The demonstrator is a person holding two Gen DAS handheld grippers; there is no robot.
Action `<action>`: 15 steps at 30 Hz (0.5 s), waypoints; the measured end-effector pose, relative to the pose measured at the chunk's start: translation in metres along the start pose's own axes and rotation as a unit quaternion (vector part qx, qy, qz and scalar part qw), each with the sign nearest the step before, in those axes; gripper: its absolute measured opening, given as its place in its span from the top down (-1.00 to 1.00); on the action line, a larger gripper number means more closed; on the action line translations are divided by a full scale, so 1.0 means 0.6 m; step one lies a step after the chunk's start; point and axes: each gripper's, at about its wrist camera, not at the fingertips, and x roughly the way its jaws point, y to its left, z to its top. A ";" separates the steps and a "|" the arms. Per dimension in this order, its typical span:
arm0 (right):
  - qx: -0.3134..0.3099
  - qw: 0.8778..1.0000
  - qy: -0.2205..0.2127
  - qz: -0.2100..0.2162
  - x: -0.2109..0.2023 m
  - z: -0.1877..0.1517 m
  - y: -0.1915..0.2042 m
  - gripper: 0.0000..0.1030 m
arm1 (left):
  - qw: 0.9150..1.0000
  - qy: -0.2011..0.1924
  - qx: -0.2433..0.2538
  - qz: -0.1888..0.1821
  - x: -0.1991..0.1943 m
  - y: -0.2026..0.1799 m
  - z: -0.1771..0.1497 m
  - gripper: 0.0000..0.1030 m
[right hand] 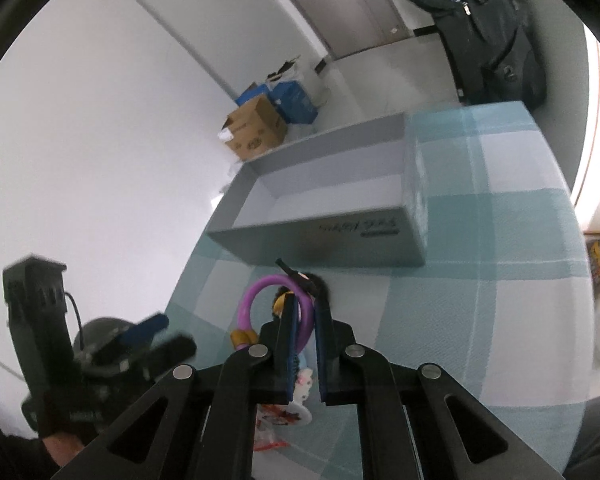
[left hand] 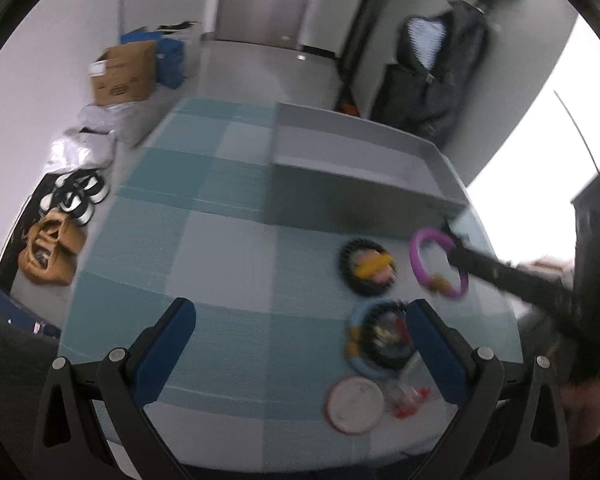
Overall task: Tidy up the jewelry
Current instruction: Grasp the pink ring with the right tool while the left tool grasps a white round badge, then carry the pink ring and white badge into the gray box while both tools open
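Note:
My right gripper (right hand: 306,300) is shut on a purple ring bracelet (right hand: 256,292) with a gold bead and holds it above the checked tablecloth, just short of the open grey box (right hand: 320,240). In the left wrist view the same purple bracelet (left hand: 438,264) hangs from the right gripper (left hand: 456,254) near the grey box (left hand: 356,204). My left gripper (left hand: 300,332) is open and empty above the cloth. A black ring with yellow and pink pieces (left hand: 366,266), and a blue ring with a black one inside (left hand: 380,338), lie on the cloth by its right finger.
A round white and red lid (left hand: 354,404) and small clear and red pieces (left hand: 406,400) lie near the table's front edge. Cardboard and blue boxes (left hand: 126,72), bags and shoes sit on the floor at left. A dark coat (left hand: 440,68) hangs behind the table.

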 end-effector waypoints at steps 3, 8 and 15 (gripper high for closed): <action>0.007 1.000 -0.009 0.002 -0.011 0.003 -0.007 0.86 | 0.999 0.031 0.010 -0.017 0.002 -0.007 -0.016 -0.98; 0.008 1.000 -0.017 0.009 -0.021 0.003 -0.011 0.86 | 0.997 0.065 0.030 -0.020 0.003 -0.026 -0.038 -0.98; 0.004 0.999 -0.028 0.017 -0.033 0.003 -0.012 0.86 | 0.988 0.128 0.083 0.036 0.020 -0.043 -0.059 -0.98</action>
